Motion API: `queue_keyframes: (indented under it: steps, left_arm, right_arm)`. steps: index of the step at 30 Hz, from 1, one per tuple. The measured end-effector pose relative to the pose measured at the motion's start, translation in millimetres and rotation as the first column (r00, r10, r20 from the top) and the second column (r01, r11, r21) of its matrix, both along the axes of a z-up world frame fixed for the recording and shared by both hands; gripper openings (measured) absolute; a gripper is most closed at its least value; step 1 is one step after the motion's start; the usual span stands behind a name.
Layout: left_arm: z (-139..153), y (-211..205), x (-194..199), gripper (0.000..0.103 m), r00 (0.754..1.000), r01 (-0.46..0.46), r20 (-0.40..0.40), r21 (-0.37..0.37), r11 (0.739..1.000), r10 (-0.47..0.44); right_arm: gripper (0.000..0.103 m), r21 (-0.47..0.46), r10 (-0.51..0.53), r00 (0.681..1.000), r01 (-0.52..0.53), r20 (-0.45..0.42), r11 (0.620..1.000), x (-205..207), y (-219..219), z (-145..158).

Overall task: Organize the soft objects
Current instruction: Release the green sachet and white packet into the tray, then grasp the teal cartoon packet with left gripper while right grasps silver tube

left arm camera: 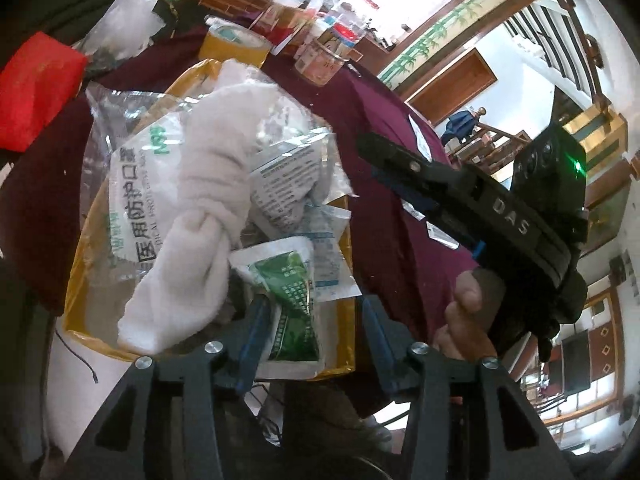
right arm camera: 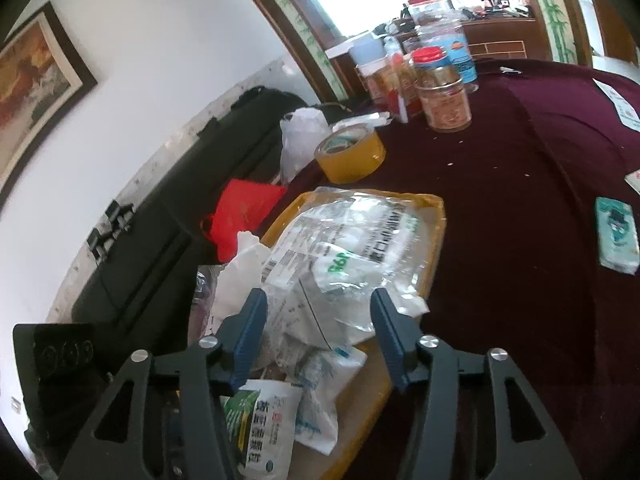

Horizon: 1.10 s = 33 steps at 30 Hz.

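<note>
We see a white towel lying over clear plastic packets printed with green and dark lettering. Beneath them sits a yellow box. A small sachet is white with a green leafy pattern. The tablecloth is deep maroon, dotted with pale crumbs. A roll of tape is amber-yellow. Beside the box we find a bright red bag and a white plastic bag. A jar has a red lid and orange contents. A teal-and-white pack lies at the table's edge. Both grippers, left and right, are black with blue fingers.
</note>
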<state>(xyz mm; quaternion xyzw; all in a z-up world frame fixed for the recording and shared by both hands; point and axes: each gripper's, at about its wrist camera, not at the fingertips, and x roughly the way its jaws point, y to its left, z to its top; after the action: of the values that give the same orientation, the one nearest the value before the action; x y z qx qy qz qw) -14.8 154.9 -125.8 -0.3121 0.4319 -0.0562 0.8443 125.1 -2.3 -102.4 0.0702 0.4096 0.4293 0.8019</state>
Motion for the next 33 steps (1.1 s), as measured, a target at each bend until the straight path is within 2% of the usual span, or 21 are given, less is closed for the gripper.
queue_keyframes:
  steps: [5,7,10,15,19,24,28,33]
  left_arm:
    - [16,-27,-5,0.052,0.998,0.048,0.044,0.084,0.995,-0.052]
    - [21,-39,-5,0.055,0.996,0.065,0.049,0.139,0.988,-0.072]
    - [25,-52,-1,0.055,0.995,0.076,0.047,0.184,0.98,-0.086]
    - [33,-65,9,0.055,0.997,0.047,0.051,0.228,0.973,-0.06]
    - [32,-76,18,0.057,0.996,0.061,0.044,0.213,0.975,-0.072]
    - [30,-95,37,0.058,0.995,0.09,0.023,0.197,0.976,-0.096]
    - [29,-112,52,0.061,0.991,0.13,0.017,0.186,0.974,-0.135]
    - [27,-135,73,0.061,0.982,0.186,-0.006,0.189,0.964,-0.188]
  right_arm:
    - [0.069,0.028,-0.047,0.999,0.047,0.002,0.999,1,-40,-2]
    - [0.069,0.023,-0.07,0.998,0.07,-0.004,0.997,3,-58,-8]
    - [0.07,0.024,-0.114,0.993,0.115,-0.017,0.993,8,-85,-15]
    - [0.071,0.025,-0.182,0.983,0.183,-0.032,0.983,23,-133,-26]
    - [0.071,0.021,-0.245,0.967,0.247,-0.077,0.969,43,-169,-33]
    - [0.071,-0.061,-0.424,0.896,0.419,-0.132,0.906,72,-213,-45]
    - [0.071,-0.129,-0.579,0.796,0.565,-0.173,0.815,103,-245,-55]
    - [0.07,-0.21,-0.673,0.718,0.641,-0.177,0.739,140,-255,-60]
